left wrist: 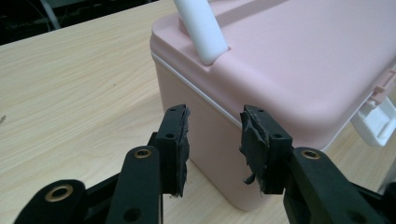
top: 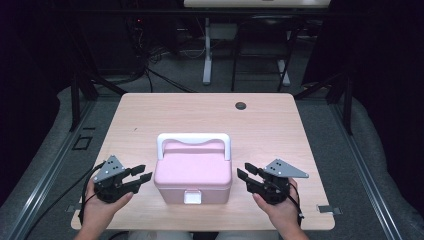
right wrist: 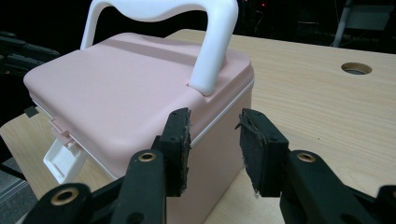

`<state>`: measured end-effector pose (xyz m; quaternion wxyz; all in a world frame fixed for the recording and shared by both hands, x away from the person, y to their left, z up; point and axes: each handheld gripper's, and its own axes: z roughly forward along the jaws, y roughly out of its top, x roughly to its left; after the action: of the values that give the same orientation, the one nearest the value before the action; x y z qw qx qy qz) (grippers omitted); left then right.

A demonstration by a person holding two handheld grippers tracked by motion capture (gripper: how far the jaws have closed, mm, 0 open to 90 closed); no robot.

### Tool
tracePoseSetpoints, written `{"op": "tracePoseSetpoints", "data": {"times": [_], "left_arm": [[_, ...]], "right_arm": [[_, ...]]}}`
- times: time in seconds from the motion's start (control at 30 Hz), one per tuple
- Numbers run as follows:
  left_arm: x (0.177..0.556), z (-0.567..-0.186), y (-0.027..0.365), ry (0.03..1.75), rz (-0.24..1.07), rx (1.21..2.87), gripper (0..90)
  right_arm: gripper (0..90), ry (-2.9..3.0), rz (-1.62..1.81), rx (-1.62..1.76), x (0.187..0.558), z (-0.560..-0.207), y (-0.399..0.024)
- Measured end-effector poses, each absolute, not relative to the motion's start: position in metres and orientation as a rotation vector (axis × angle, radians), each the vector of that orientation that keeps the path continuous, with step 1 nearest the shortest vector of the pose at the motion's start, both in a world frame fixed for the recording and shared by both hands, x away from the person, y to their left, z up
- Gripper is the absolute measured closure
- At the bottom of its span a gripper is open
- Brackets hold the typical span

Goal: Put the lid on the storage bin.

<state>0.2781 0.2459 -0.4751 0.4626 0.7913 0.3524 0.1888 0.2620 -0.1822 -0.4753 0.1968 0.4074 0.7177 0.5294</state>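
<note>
A pink box (top: 192, 175) with a white handle (top: 194, 138) stands on the wooden bench (top: 150, 115), near the person's edge and about in the middle between left and right. Its lid is down, and a white latch (top: 192, 197) hangs on its near side. The handle stands upright over the far part of the lid.

The left hand-held gripper (top: 141, 176) is just beside the left wall of the box, and its jaws point to this wall. In the left gripper view the jaws of the left hand-held gripper (left wrist: 213, 140) stand apart with nothing between them, and the pads do not touch the box.

The right hand-held gripper (top: 243, 173) is just beside the right wall, pointing to the left. Its jaws are also apart and empty, and the corner of the box lies behind them.

A small dark round hole (top: 241, 105) is in the bench at the far side.
</note>
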Motion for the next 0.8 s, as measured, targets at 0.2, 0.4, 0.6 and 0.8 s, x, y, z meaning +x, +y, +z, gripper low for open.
{"op": "tracePoseSetpoints", "data": {"times": [0.2,0.4,0.6,0.8], "left_arm": [[0.287,-0.469,0.247,0.885,0.495,1.932,55.6],[0.301,-0.464,0.249,0.917,0.497,1.909,55.1],[0.319,-0.456,0.251,0.959,0.531,1.905,53.4],[0.34,-0.454,0.258,1.025,0.533,1.879,53.2]], "right_arm": [[60.5,2.017,1.472,1.148,0.267,-0.473,-0.182],[58.4,1.996,1.485,1.187,0.279,-0.469,-0.188],[56.1,1.967,1.485,1.237,0.294,-0.466,-0.194],[53.5,1.946,1.462,1.277,0.309,-0.463,-0.198]]}}
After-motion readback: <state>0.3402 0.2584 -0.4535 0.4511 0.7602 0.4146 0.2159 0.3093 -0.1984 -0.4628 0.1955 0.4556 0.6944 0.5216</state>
